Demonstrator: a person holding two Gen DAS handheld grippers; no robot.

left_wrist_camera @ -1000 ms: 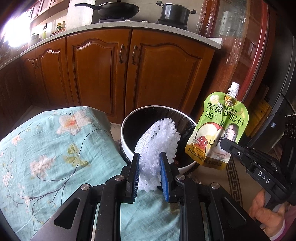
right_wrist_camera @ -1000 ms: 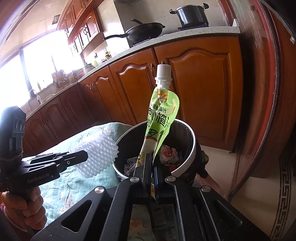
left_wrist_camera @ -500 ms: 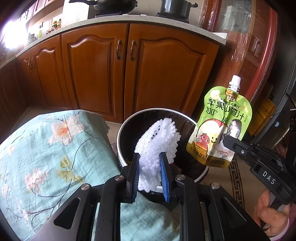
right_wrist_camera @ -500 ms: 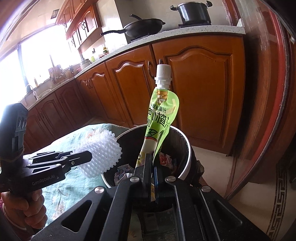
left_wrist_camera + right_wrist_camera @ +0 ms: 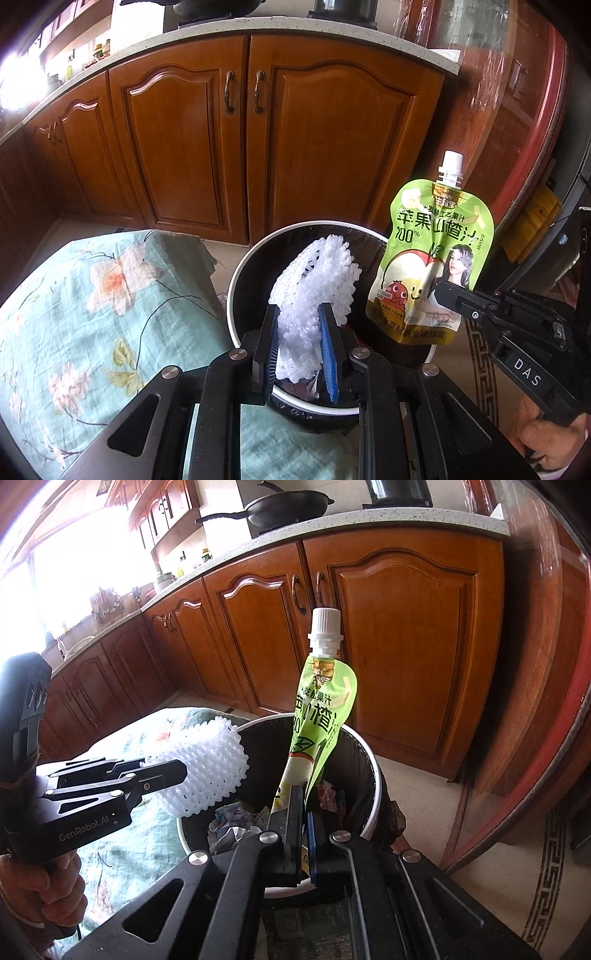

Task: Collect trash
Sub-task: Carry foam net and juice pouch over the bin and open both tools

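1. White foam netting [image 5: 314, 291], the springy sleeve that wraps fruit, sits squeezed between the blue pads of our left claw [image 5: 301, 354]; the claw is clamped on its lower half, so the free upper part fans out above the pads.
2. We hold that netting directly over the mouth of the trash bin [image 5: 236, 280], which stands on the floor against the edge of the worktop draped in a teal floral cloth [image 5: 92, 314]. We judge the hold is meant to let the netting fall inside once the pads part.
3. Our right claw [image 5: 304, 823] is pinched fully closed on the bottom seam of the green juice pouch [image 5: 321, 716], so the pouch stands upright with its white cap [image 5: 325, 627] at the top. Gripping the flat seam suits a limp pouch, since the thin edge fits between the pads.
4. The pouch hangs over the far-right side of the bin's rim [image 5: 373, 790] in the right wrist view, above the crumpled paper and wrappers [image 5: 232, 821] already lying in the black liner.
5. Both pieces of trash are thus still held, near each other but apart, so neither should snag the other when dropped.
6. We judge the release is the step in hand; the light netting could catch on a pad and may want a shake.
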